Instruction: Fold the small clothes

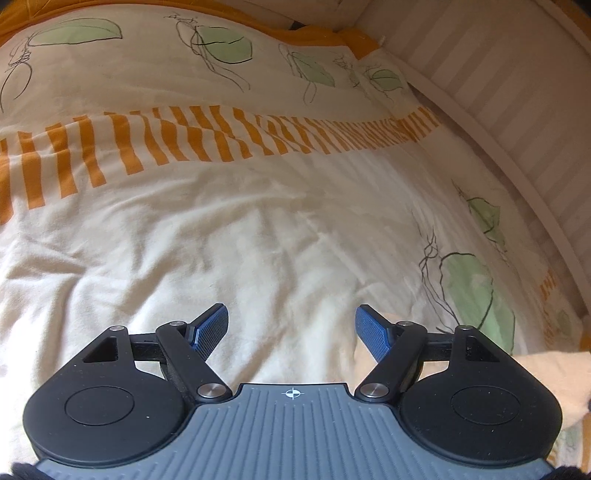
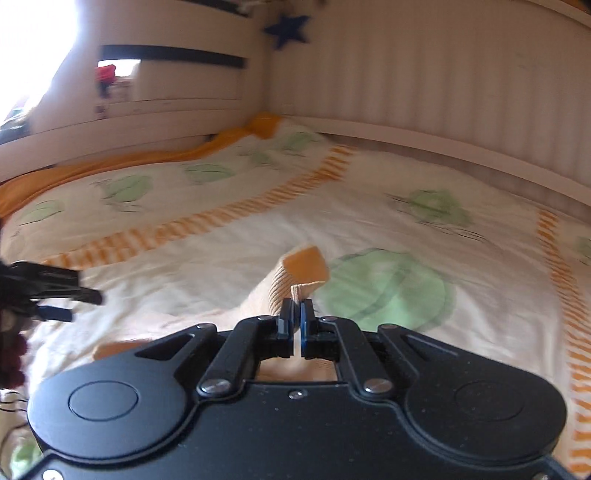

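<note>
Nearest in the right wrist view, the right gripper (image 2: 296,308) has its blue pads pressed together on the ribbed cuff edge of a cream sock (image 2: 291,280) with an orange toe or heel patch; the sock trails back under the gripper body and its patch lies on the bedspread just ahead of the fingertips. At the left edge of that same view the left gripper (image 2: 70,304) pokes in, apart from the sock.

Seen from its own camera, the left gripper (image 1: 291,326) holds its two blue-padded fingers (image 1: 212,326) wide apart with only bare cloth between them, gripping nothing. A piece of cream fabric (image 1: 546,373), perhaps the same sock, shows low at the right beside that gripper.

Beneath both lies a cream bedspread (image 1: 258,229) printed with green leaves and a band of orange stripes (image 1: 192,136). Farther off, its orange border (image 2: 110,166) meets a white panelled wall (image 2: 424,74), where a blue star (image 2: 288,29) hangs high up.
</note>
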The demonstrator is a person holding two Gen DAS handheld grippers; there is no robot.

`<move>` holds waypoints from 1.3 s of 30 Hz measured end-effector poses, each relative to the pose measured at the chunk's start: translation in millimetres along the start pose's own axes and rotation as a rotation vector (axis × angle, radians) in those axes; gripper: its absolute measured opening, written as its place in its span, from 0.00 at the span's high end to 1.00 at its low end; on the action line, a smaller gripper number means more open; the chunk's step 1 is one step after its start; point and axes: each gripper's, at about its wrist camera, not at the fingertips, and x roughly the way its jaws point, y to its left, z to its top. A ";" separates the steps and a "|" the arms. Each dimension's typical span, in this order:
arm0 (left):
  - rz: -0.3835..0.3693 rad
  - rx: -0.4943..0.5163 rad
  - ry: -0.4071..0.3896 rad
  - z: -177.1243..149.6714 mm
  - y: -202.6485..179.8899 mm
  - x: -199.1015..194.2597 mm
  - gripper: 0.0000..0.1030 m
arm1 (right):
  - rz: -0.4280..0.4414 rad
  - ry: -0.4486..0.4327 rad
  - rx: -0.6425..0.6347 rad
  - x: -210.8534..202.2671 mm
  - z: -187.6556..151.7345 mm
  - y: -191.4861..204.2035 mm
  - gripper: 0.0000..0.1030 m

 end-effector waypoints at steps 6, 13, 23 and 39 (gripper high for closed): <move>-0.013 0.135 0.017 -10.1 -23.4 4.2 0.27 | -0.180 0.079 0.112 -17.6 -31.3 -84.8 0.93; -0.037 0.360 0.053 -31.7 -57.2 10.7 0.27 | -0.255 0.187 0.247 -11.6 -79.3 -133.9 0.93; -0.129 0.524 0.168 -66.7 -82.5 21.5 0.27 | -0.315 0.221 0.264 -21.1 -110.6 -153.4 0.93; -0.178 0.520 0.252 -79.5 -88.1 30.5 0.27 | -0.383 0.317 0.259 -18.0 -135.7 -164.1 0.93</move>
